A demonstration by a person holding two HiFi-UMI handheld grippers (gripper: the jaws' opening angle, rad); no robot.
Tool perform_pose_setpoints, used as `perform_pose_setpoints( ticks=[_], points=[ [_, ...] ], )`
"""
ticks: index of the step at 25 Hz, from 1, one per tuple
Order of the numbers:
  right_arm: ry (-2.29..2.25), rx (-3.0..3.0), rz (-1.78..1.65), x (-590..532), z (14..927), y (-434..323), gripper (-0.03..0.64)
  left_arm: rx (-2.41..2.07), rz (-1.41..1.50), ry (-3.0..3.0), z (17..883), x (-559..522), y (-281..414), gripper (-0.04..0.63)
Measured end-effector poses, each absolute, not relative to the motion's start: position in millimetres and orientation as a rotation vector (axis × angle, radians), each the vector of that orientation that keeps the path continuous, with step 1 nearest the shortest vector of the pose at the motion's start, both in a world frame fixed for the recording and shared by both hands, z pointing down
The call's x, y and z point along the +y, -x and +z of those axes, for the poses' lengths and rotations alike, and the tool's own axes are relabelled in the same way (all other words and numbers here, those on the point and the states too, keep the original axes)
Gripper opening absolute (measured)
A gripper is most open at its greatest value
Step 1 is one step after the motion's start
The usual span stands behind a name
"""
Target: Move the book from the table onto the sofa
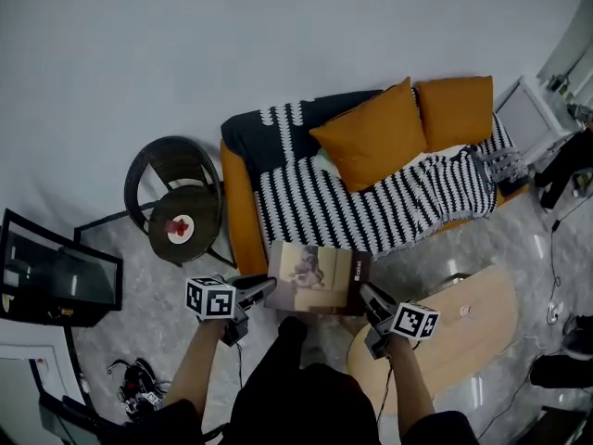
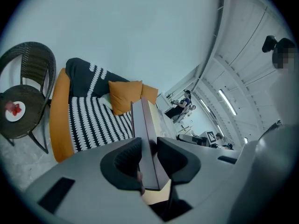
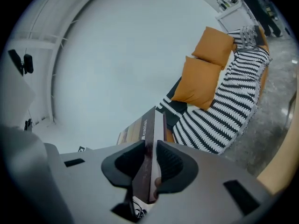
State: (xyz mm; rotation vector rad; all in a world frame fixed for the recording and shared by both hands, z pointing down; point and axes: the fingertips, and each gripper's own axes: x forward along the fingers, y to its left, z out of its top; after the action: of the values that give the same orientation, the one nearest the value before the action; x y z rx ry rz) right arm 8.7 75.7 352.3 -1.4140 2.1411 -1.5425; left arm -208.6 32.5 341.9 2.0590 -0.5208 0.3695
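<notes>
A brown-covered book (image 1: 319,277) hangs flat in the air between the wooden table (image 1: 468,327) and the sofa (image 1: 371,197), just before the sofa's front edge. My left gripper (image 1: 269,288) is shut on the book's left edge (image 2: 145,139). My right gripper (image 1: 368,295) is shut on the book's right edge (image 3: 150,143). The sofa has orange sides and a black-and-white patterned throw. Two orange cushions (image 1: 375,135) lean against its back.
A dark wicker chair (image 1: 176,197) holding a white plate with something red (image 1: 180,229) stands left of the sofa. A black glass-topped stand (image 1: 56,276) is at the far left. Cables (image 1: 137,383) lie on the floor at the lower left. A white cabinet (image 1: 530,109) stands right of the sofa.
</notes>
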Motion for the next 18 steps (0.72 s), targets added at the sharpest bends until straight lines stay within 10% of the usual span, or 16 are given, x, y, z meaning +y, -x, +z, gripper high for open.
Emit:
perform_pose_setpoints(
  ticks=[18],
  points=[
    [1.425,2.149,-1.541,-39,343,-4,0.1,-0.518,0.305,-2.037,337,-78,216,0.114]
  ],
)
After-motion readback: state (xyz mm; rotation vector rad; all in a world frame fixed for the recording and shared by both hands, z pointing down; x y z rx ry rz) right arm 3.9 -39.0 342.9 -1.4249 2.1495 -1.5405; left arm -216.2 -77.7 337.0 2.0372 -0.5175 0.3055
